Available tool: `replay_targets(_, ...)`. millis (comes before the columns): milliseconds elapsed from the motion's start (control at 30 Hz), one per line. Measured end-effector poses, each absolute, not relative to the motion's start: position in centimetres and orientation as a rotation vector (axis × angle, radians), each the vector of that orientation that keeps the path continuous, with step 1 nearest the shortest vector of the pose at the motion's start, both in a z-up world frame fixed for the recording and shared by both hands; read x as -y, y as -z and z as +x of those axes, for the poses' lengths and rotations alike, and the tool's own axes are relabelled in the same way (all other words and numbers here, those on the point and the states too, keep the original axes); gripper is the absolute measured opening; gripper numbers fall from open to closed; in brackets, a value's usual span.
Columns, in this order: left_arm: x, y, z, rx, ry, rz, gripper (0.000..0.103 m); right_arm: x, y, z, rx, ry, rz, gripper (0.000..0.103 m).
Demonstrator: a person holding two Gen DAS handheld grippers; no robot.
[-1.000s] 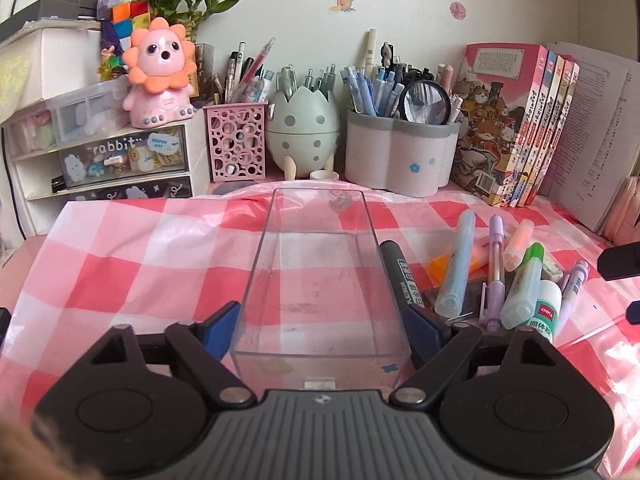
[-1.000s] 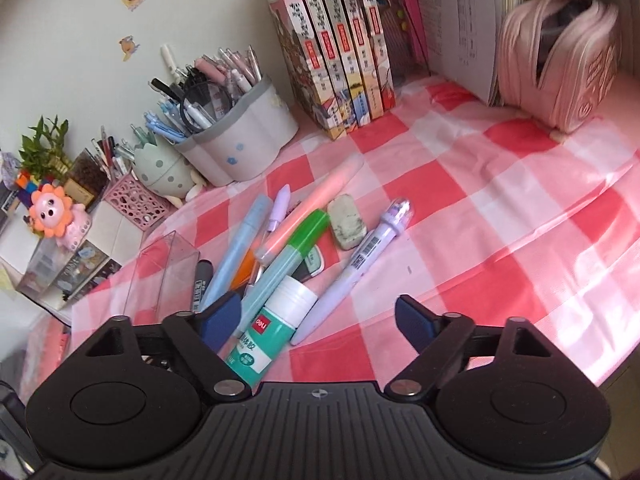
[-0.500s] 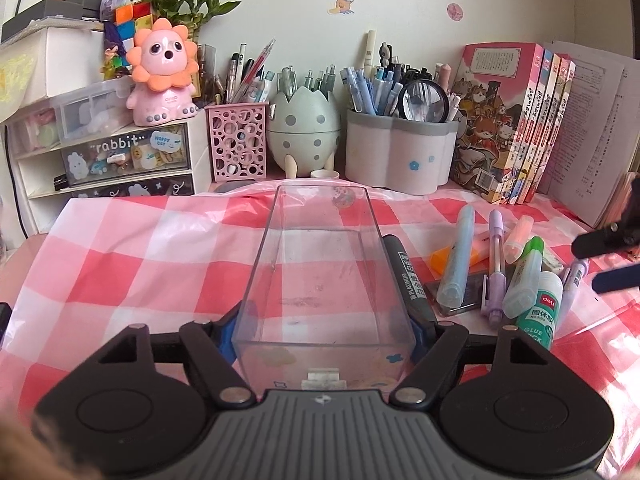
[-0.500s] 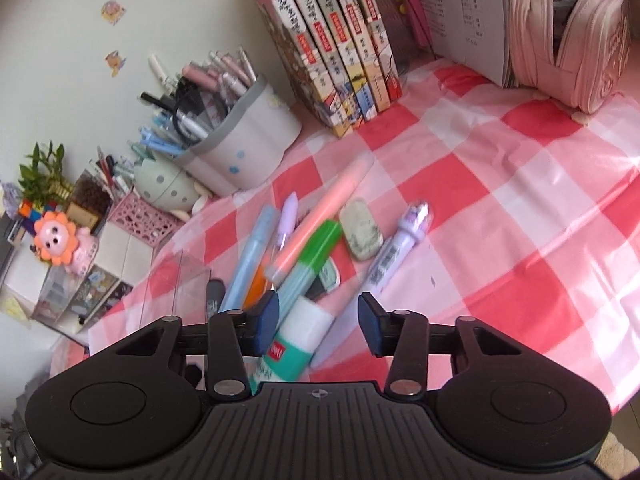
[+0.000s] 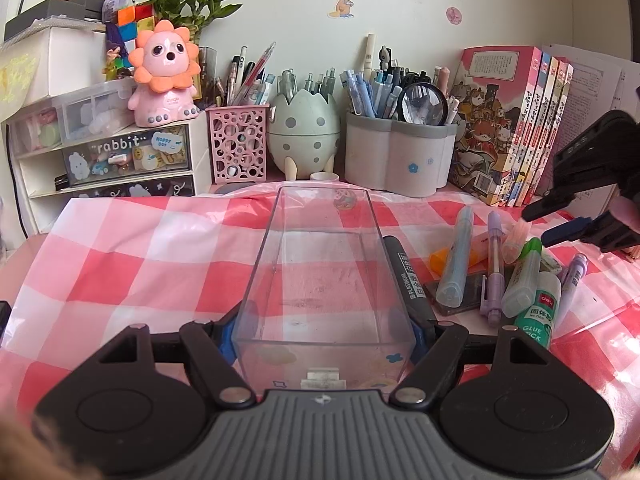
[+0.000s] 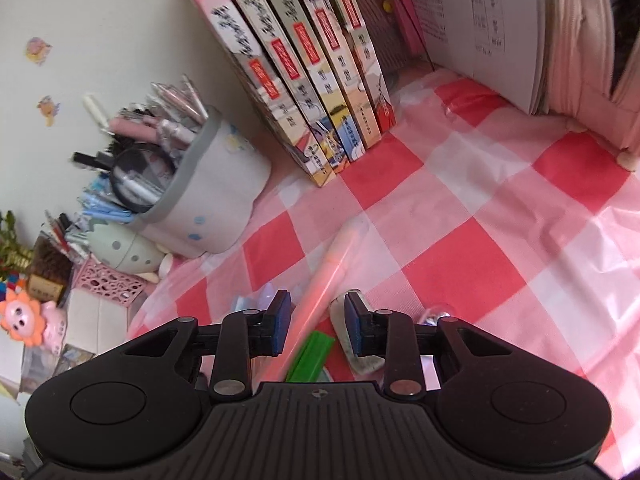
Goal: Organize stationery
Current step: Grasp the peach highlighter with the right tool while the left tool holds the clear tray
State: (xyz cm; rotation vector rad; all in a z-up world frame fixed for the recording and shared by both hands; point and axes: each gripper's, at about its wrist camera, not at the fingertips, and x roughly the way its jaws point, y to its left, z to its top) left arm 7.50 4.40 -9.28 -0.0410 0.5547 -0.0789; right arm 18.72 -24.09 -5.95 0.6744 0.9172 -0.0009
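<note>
A clear plastic box (image 5: 324, 264) lies lengthwise on the pink checked cloth, and my left gripper (image 5: 322, 332) is shut on its near end, pads against both side walls. To its right lie a black marker (image 5: 404, 276), a blue highlighter (image 5: 454, 264), a purple pen (image 5: 494, 264), a green highlighter (image 5: 520, 276) and a glue stick (image 5: 538, 312). My right gripper (image 6: 318, 320) hovers low over a pink highlighter (image 6: 336, 264). Its jaws are closing with the highlighter between them, a gap still showing on the right side. A green highlighter (image 6: 312, 354) pokes out just below.
Along the back wall stand a grey pen holder (image 5: 396, 156), an egg-shaped holder (image 5: 304, 132), a pink mesh holder (image 5: 238, 144) and a white drawer unit (image 5: 120, 156). Upright books (image 5: 504, 120) and a pink pencil case (image 6: 588, 40) line the right side.
My left gripper closed onto the clear box. My right gripper travelled over the pens to the pink highlighter, and its jaws narrowed around it.
</note>
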Motion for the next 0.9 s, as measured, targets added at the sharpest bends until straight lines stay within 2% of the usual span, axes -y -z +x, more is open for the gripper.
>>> replay_targets(267,-4.4,9.3,7.5,-0.555,0.078,-0.041,0.049,23.6,6.0,20.2,-0.924,0.007,0.642,0.026)
replay_targets(400,-4.3,9.3,7.5,-0.556,0.075,-0.035,0.049,22.7,5.9,21.0,-0.940,0.011,0.576,0.015)
replay_targets(533,-4.3,9.3,7.5,-0.556,0.075,-0.034,0.049,22.4,6.1,21.4,-0.943,-0.003,0.568,0.010)
replay_targets(633,-4.2,9.3,7.5,-0.556,0.075,-0.035,0.049,22.5,5.9,21.3,-0.939,-0.016,0.583,0.000)
replay_targets(867,-4.2,9.3,7.5,-0.556,0.075,-0.035,0.049,23.1,4.9,21.3,-0.939,-0.009,0.580,0.000)
replay_targets(900,-4.2,9.3,7.5,-0.556,0.075,-0.035,0.049,23.2,5.0,21.4,-0.944,-0.006,0.586,0.006)
